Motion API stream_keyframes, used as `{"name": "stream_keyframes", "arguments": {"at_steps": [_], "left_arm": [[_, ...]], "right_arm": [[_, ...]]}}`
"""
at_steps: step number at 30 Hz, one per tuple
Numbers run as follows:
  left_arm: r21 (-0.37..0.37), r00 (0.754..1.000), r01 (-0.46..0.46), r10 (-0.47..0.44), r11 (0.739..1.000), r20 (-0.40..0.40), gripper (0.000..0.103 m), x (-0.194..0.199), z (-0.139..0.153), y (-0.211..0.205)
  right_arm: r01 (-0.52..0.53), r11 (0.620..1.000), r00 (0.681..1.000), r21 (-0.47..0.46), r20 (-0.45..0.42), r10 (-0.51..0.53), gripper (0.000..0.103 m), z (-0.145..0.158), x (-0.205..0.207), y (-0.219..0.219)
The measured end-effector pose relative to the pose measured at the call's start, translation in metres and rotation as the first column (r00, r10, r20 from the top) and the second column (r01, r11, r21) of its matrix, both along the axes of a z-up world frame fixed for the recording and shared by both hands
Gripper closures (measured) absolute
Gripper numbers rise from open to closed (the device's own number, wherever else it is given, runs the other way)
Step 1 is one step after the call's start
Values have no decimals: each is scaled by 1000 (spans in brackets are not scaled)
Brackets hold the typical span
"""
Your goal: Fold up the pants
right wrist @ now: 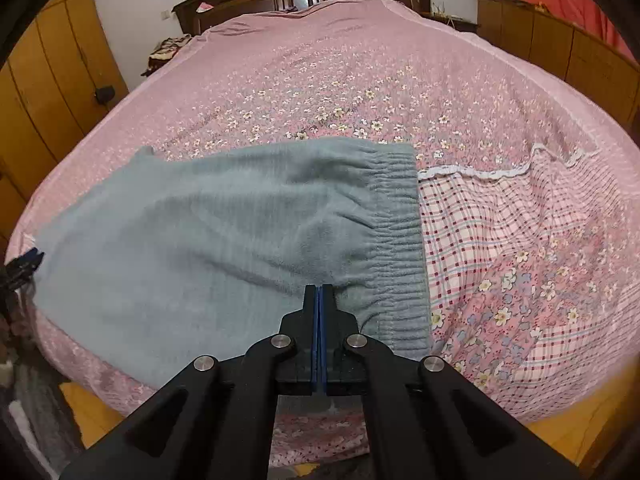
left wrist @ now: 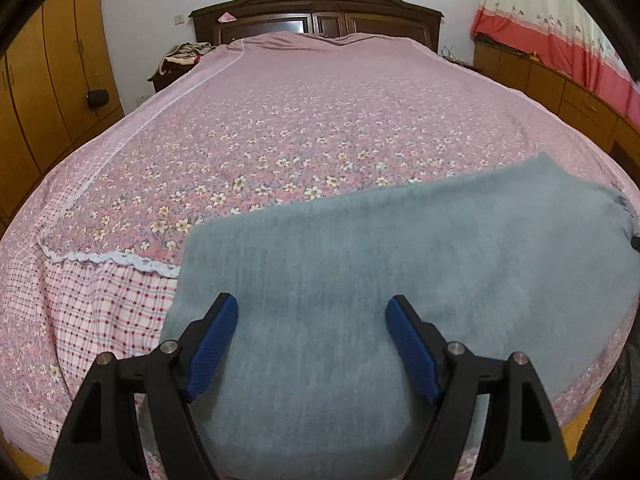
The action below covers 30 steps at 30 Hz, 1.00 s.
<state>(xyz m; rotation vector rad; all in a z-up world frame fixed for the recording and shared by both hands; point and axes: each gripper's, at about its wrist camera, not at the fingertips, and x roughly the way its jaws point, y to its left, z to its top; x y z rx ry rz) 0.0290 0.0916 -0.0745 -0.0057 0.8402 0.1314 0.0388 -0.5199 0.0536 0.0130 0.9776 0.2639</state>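
Note:
Grey-blue fleece pants [left wrist: 400, 248] lie folded lengthwise across the near end of the bed. In the right wrist view their gathered elastic waistband [right wrist: 400, 240] is at the right end. My left gripper [left wrist: 312, 308] hovers open above the leg end, its blue pads [left wrist: 212, 344] wide apart with only flat cloth below them. My right gripper [right wrist: 319, 292] is shut, pads pressed together, its tips resting over the pants [right wrist: 180, 240] just left of the waistband. No cloth shows between its pads.
The pink floral bedspread [left wrist: 280, 120] covers the bed, with a checked border and lace trim [right wrist: 500, 172] near the foot. A dark wooden headboard [left wrist: 316, 4] stands at the far end. Orange wardrobes [left wrist: 44, 80] line the left, low cabinets [right wrist: 560, 48] the right.

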Motion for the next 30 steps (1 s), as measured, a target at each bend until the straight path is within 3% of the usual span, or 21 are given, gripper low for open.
{"name": "stream_keyframes", "arguments": {"at_steps": [12, 20, 25, 30], "left_arm": [[38, 1000, 2, -2, 999, -7, 21, -4, -8, 1], [35, 1000, 2, -2, 999, 7, 21, -5, 5, -3], [46, 1000, -3, 3, 999, -9, 21, 0, 7, -4], [11, 994, 79, -79, 997, 75, 21, 8, 47, -30]], "right_arm": [[51, 996, 999, -68, -3, -52, 103, -10, 1, -3], [49, 991, 999, -125, 17, -47, 103, -8, 5, -1], [43, 999, 994, -1, 104, -42, 101, 26, -8, -9], [-124, 984, 990, 126, 79, 114, 99, 53, 22, 49]]}}
